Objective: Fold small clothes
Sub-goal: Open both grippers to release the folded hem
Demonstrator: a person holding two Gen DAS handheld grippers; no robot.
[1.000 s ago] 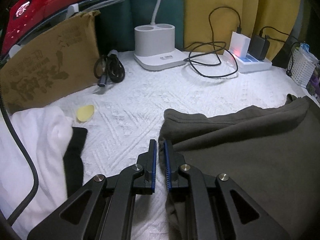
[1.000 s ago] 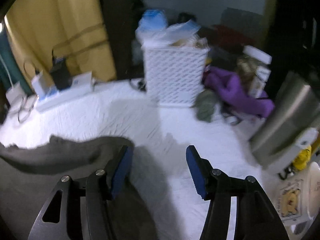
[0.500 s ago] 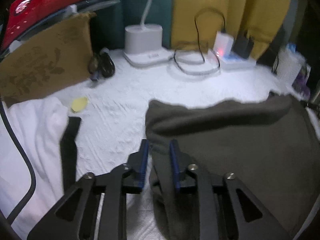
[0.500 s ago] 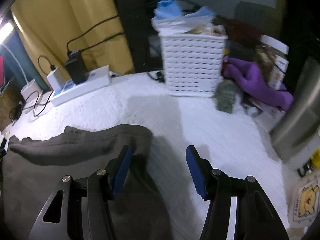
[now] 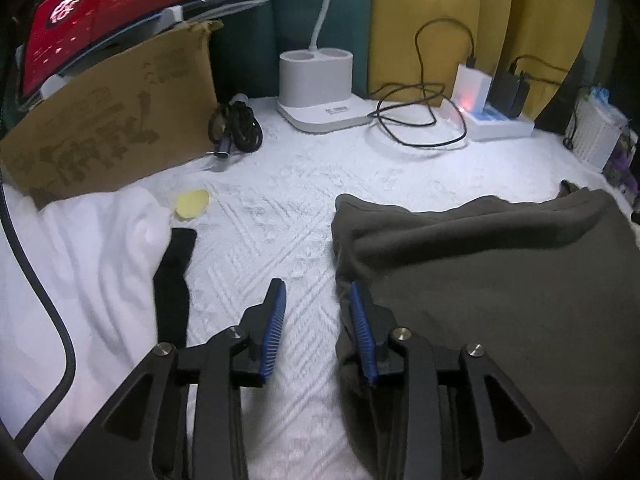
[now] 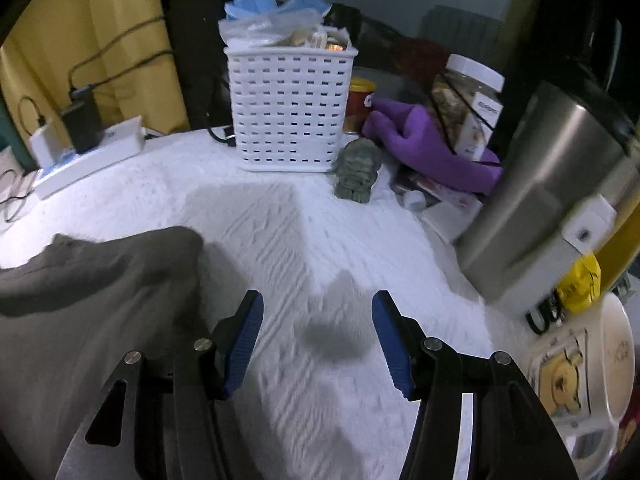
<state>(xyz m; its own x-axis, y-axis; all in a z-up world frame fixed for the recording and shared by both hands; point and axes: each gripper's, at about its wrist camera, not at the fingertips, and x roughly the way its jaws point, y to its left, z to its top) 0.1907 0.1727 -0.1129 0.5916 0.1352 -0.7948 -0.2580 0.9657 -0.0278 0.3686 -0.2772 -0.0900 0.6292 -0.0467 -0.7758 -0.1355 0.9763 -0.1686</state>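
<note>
An olive-grey garment [image 5: 500,280] lies folded on the white textured cover, its left edge beside my left gripper [image 5: 316,296]. That gripper's jaws are opening; only bare cover shows between them, and the right finger rests against the cloth's edge. In the right wrist view the same garment [image 6: 88,300] fills the lower left. My right gripper [image 6: 318,312] stands open over bare cover just right of the garment's corner, nothing between its fingers.
White cloth [image 5: 88,264] and a black sock [image 5: 174,280] lie at left, with a yellow disc [image 5: 192,204], cardboard [image 5: 108,140], lamp base [image 5: 320,92] and cables [image 5: 420,120] behind. A white basket [image 6: 288,108], figurine [image 6: 356,176], purple glove [image 6: 432,148] and steel tumbler [image 6: 552,184] stand at right.
My left gripper has opened and let go of the garment's left edge, which now lies flat on the cover. The right gripper shifted slightly right, off the garment's corner.
</note>
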